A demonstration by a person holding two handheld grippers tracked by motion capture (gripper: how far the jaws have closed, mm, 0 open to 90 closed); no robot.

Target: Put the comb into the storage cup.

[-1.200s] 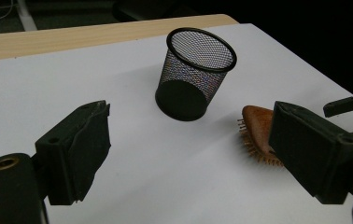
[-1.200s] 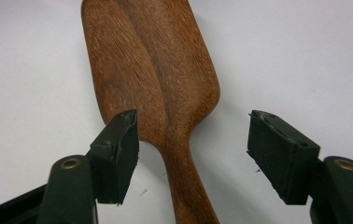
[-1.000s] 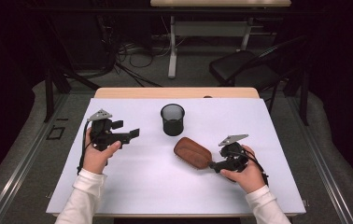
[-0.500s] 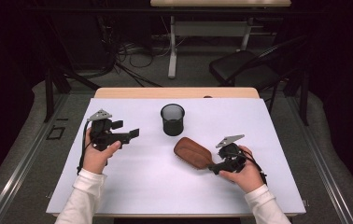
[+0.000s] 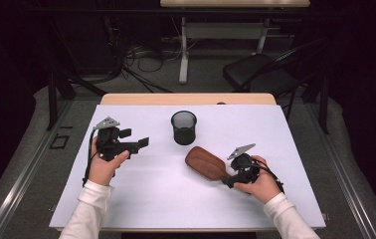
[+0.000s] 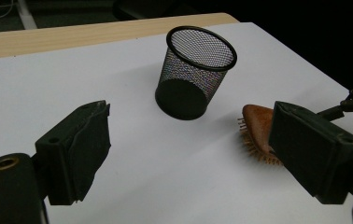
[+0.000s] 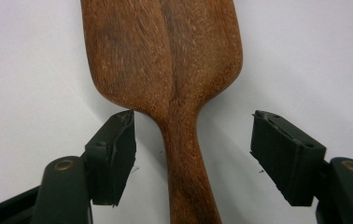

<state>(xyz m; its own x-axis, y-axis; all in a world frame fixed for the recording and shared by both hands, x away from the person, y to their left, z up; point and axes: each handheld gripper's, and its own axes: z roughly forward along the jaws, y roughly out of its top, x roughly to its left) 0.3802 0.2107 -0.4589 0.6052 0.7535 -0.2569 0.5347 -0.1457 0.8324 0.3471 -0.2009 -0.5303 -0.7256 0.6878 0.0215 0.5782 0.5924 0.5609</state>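
Note:
A brown wooden hairbrush lies bristles down on the white table, right of centre, its handle pointing to the person's right hand. My right gripper sits low over that handle; in the right gripper view the jaws stand open on either side of the handle, with gaps to both pads. A black mesh cup stands upright behind the brush. At the left, my left gripper is held above the table, pointing right. Its jaws are open and empty, and the left gripper view shows the cup and the brush beyond them.
The white sheet covers a wooden table whose far edge shows behind the cup. Beyond it lie a dark floor with cables, a table leg and a black chair.
My right gripper has shifted slightly around the brush handle. The left hand, brush and cup keep their places.

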